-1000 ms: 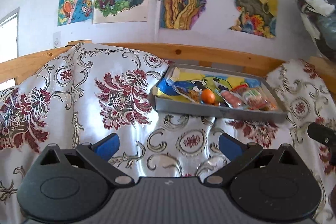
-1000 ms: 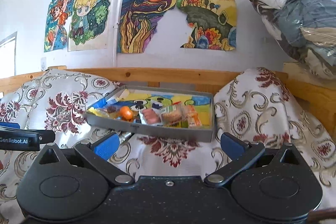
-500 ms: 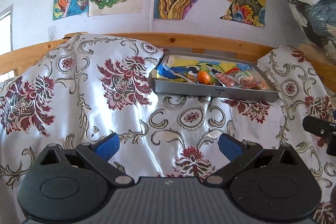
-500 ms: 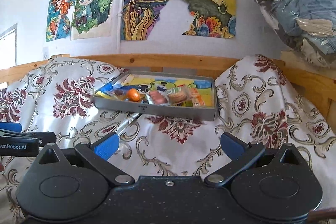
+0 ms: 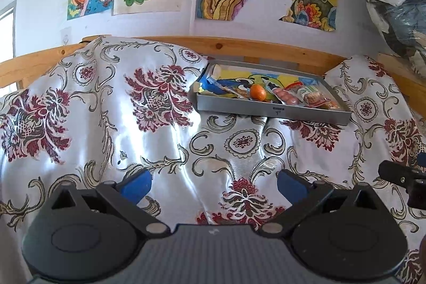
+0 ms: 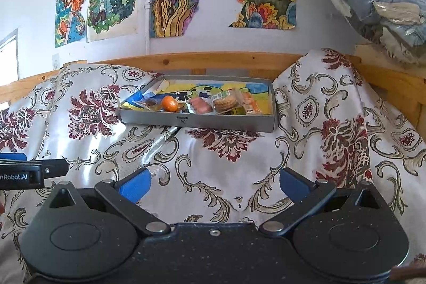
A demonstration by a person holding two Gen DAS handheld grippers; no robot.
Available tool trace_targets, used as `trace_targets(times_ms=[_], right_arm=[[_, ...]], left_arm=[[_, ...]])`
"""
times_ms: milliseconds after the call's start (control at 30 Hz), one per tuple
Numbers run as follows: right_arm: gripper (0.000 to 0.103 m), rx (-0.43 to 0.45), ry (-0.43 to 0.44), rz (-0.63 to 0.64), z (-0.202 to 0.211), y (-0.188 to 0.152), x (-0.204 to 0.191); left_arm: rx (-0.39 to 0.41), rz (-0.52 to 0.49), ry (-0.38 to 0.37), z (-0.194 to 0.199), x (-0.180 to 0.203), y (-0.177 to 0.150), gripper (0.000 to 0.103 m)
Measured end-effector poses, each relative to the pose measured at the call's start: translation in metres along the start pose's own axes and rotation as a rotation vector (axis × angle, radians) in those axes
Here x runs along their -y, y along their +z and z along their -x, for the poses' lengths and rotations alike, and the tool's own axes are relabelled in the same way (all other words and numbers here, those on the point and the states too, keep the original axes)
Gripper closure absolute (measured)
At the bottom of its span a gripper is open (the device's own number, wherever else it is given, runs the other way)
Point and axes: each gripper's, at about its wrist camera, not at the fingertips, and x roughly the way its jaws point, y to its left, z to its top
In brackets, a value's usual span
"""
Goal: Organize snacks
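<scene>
Well short of the shallow grey metal tray (image 6: 197,121), which lies on the shiny white cloth with dark red flower patterns (image 6: 314,151), both grippers hang wide open and empty. Over the past second the tray has shrunk in both views and more cloth now shows before it, so the left gripper (image 5: 213,181) and right gripper (image 6: 213,181) have drawn back from it. The snacks lie in a row against the tray's near wall: a small orange mandarin (image 6: 170,103) toward its left end, a clear pack of pink sausages (image 6: 200,105) right of that, then a clear pack of round biscuits (image 6: 225,102) and an orange-striped wrapper (image 6: 250,105) toward the right end. Nothing lies loose on the cloth. The retreat suggests the sorting is probably finished.
</scene>
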Motion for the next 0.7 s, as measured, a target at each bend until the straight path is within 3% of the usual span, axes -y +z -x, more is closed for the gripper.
trace_targets(times_ms=[700], right_arm=[[0.001,-0.031,0.028,0.041,-0.0058,-0.0035,-0.0055]], left_arm=[[-0.021,0.036,0.017,-0.0012,-0.0072,-0.002,0.001]])
